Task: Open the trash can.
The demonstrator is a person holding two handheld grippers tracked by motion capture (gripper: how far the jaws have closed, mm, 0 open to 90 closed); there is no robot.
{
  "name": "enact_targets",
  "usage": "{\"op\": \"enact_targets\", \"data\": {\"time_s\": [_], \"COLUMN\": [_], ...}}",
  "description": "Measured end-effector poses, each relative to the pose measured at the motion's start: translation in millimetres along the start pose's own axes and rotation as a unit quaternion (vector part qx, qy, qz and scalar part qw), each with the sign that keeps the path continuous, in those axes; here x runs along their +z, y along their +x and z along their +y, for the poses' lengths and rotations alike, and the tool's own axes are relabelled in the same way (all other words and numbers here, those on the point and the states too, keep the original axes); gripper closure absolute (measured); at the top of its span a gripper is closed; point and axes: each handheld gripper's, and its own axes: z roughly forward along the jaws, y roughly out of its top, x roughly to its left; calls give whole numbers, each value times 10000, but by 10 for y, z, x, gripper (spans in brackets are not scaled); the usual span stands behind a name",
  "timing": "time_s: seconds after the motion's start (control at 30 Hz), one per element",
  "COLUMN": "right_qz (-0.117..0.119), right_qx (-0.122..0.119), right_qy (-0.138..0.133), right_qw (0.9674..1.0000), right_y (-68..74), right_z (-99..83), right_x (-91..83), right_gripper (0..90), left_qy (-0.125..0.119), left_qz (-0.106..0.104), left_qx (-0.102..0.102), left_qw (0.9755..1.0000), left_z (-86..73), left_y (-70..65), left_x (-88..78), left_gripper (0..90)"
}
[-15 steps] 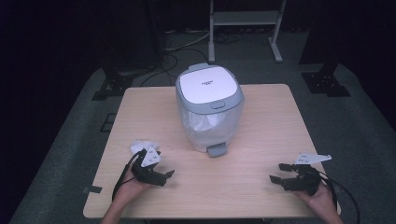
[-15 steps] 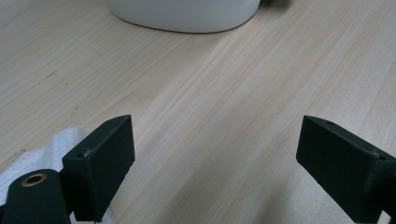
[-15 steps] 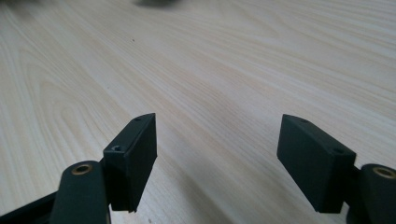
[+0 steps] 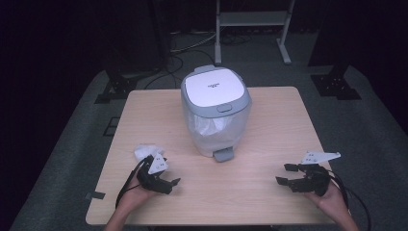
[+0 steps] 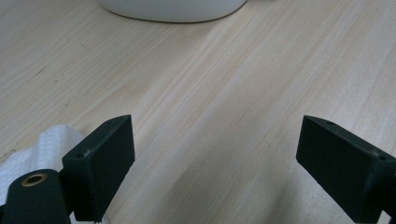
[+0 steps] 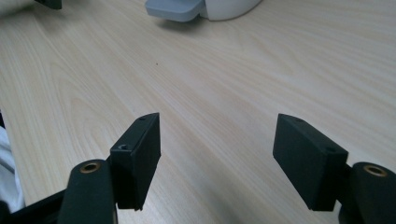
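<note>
A grey pedal bin [image 4: 216, 113] with a white lid stands shut at the middle of the wooden table [image 4: 269, 130], its pedal [image 4: 223, 155] facing me. A crumpled white tissue [image 4: 143, 152] lies at the near left. My left gripper [image 4: 169, 185] rests just in front of the tissue, pointing right, open with nothing between its jaws. In the left gripper view the gripper [image 5: 215, 135] frames bare wood, and the tissue [image 5: 32, 151] sits beside the left jaw. My right gripper [image 4: 283, 173] lies at the near right, pointing left, open and empty. From the right gripper [image 6: 217, 126] the pedal [image 6: 175, 9] is far ahead.
The bin's base [image 5: 173, 8] sits ahead of the left gripper. Bare tabletop stretches between the two grippers and on both sides of the bin. Dark stands and a metal frame [image 4: 250, 19] are on the floor beyond the table's far edge.
</note>
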Motion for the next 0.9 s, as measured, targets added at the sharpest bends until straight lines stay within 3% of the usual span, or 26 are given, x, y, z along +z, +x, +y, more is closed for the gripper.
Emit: {"op": "enact_targets", "data": {"time_s": [0.2, 0.43, 0.57, 0.9], "right_qz": [-24, 126, 185, 249], "right_qx": [-263, -390, -464, -646], "right_qy": [77, 105, 155, 291], "right_qw": [9996, 9991, 9986, 9972], "right_y": [67, 100, 108, 161], "right_z": [246, 483, 585, 845], "right_x": [-107, -171, -172, -197], "right_gripper": [309, 309, 309, 311], "left_qy": [-42, -60, -248, -71], "left_qz": [0, 47, -162, -79], "left_qx": [-78, -115, -347, -106], "left_qw": [10000, 9999, 9990, 9999], "left_z": [-15, -31, -14, -8], "left_y": [10, 28, 43, -6], "left_x": [-17, -57, -84, -41], "left_gripper": [104, 104, 104, 104]}}
